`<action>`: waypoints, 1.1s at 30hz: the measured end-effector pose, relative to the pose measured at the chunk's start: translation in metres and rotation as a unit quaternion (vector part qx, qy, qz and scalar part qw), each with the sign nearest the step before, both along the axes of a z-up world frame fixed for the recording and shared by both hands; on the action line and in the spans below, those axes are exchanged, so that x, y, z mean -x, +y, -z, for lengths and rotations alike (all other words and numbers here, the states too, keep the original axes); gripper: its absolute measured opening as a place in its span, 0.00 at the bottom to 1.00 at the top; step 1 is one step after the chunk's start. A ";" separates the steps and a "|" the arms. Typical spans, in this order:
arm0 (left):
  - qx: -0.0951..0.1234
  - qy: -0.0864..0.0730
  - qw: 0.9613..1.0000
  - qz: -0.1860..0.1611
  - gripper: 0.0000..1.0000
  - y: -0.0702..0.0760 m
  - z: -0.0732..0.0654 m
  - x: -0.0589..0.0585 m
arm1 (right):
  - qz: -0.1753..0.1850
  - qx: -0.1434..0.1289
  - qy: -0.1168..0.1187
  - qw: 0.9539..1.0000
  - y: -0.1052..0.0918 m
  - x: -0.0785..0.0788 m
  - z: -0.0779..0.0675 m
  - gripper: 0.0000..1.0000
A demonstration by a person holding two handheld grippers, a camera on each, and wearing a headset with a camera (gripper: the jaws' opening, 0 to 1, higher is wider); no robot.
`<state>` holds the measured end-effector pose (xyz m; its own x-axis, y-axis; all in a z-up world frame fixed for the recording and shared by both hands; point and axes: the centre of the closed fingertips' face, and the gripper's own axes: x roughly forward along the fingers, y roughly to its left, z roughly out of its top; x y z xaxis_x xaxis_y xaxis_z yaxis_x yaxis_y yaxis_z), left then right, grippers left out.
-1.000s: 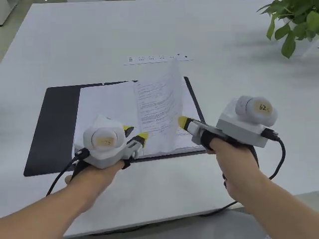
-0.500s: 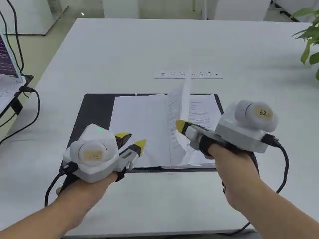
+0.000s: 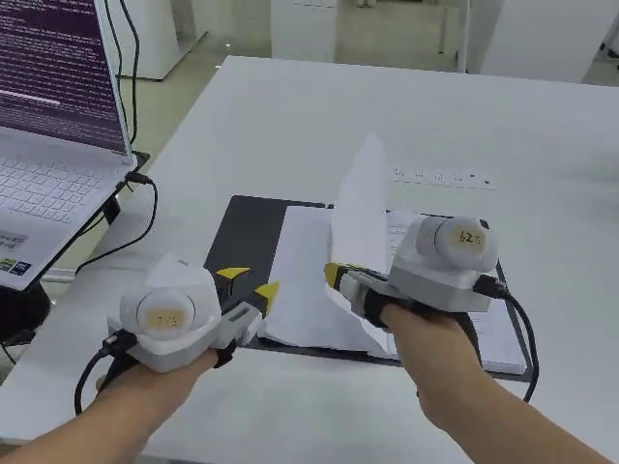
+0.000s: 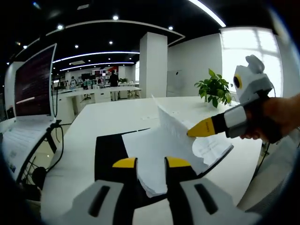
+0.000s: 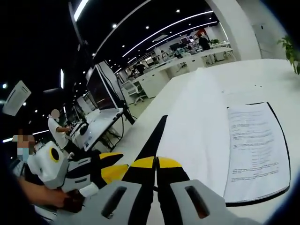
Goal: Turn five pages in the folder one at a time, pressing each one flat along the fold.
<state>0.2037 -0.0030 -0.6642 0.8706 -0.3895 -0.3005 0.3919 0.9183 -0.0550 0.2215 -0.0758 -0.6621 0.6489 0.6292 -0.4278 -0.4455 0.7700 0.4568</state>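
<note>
Lifted page [image 3: 360,203] stands upright on folder [image 3: 247,232], blocking left-right crossing. Laptop [image 3: 48,116] crowds far left. Table [image 3: 319,106] beyond open, bar socket strip [image 3: 440,178].

1. Head view was bright and even; the table [image 3: 290,106] glared softly, the lifted page [image 3: 358,193] washed nearly blank.
2. Gripper views bent hard at the edges; ceiling lights [image 4: 206,11] blazed, window [image 4: 243,51] blew out.

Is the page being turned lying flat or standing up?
Standing up, mid-turn: the page rises above the open folder, its edge pinched by the right gripper, jaws shut.
</note>
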 end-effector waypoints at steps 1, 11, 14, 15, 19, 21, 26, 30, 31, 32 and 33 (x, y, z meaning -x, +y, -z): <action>0.001 0.000 1.000 -0.001 0.21 0.002 0.000 0.001 | -0.004 0.002 0.002 1.000 0.003 0.001 0.002 0.00; 0.005 0.008 1.000 -0.026 0.20 0.024 0.006 0.005 | -0.046 0.056 0.037 0.997 0.035 0.010 0.046 0.00; 0.005 0.013 0.999 -0.030 0.20 0.028 0.011 0.006 | -0.054 0.072 0.046 0.995 0.040 0.010 0.060 0.00; 0.004 0.015 0.999 -0.030 0.20 0.029 0.014 0.006 | -0.056 0.074 0.047 0.995 0.042 0.010 0.064 0.00; 0.004 0.024 0.999 -0.031 0.20 0.031 0.021 0.007 | -0.065 0.090 0.063 0.992 0.049 0.010 0.083 0.00; 0.003 0.029 0.999 -0.030 0.20 0.030 0.025 0.006 | -0.067 0.100 0.070 0.990 0.051 0.009 0.093 0.00; 0.001 0.037 0.999 -0.026 0.20 0.024 0.031 0.002 | -0.070 0.104 0.084 0.989 0.054 0.008 0.110 0.00; -0.001 0.044 0.999 -0.022 0.20 0.019 0.037 -0.001 | -0.068 0.091 0.084 0.990 0.056 0.011 0.111 0.00; -0.002 0.045 0.999 -0.020 0.19 0.018 0.039 -0.002 | -0.068 0.087 0.086 0.990 0.056 0.014 0.110 0.01; -0.001 0.047 0.999 -0.020 0.19 0.017 0.040 -0.002 | -0.069 0.083 0.085 0.991 0.056 0.015 0.110 0.02; -0.004 0.048 0.999 -0.019 0.20 0.015 0.042 -0.003 | -0.073 0.078 0.082 0.991 0.057 0.016 0.109 0.03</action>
<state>0.2070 0.0125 -0.7064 0.8513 -0.3549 -0.3864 0.3507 0.9327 -0.0838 0.2050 -0.0187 -0.7706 0.4701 0.6295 -0.6187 -0.4867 0.7696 0.4133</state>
